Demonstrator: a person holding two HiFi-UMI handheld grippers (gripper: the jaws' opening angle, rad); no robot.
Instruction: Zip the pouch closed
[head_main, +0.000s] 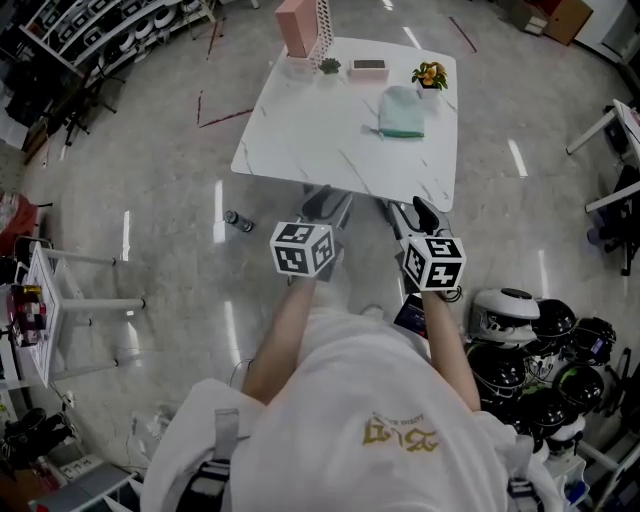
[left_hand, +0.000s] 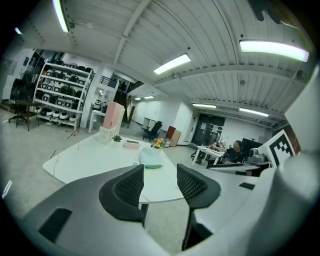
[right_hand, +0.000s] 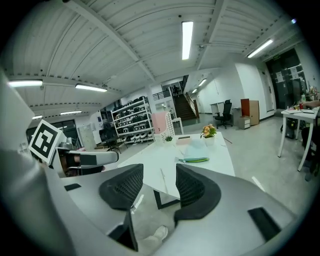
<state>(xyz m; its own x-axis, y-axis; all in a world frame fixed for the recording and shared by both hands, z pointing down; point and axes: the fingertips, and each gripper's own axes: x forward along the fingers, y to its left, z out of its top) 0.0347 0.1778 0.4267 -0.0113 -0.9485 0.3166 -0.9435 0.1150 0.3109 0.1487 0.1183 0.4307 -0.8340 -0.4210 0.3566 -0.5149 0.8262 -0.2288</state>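
Jaws stand wide apart with nothing between them on left hand-held gripper (left_hand: 160, 182) and right hand-held gripper (right_hand: 159, 182). Head view shows mainly their marker cubes, short of counter (head_main: 300, 130). Mint pouch (head_main: 401, 112) lies flat at counter's far right, near flower pot (head_main: 430, 76). Only left gripper view shows seated person (left_hand: 235, 150) at a distant desk.

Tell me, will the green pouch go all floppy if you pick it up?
Probably floppy: the pouch looks like soft fabric lying flat on the table, so it may sag if lifted by one edge. It seems thin, so likely light. On that glossy top it could slide when pushed.
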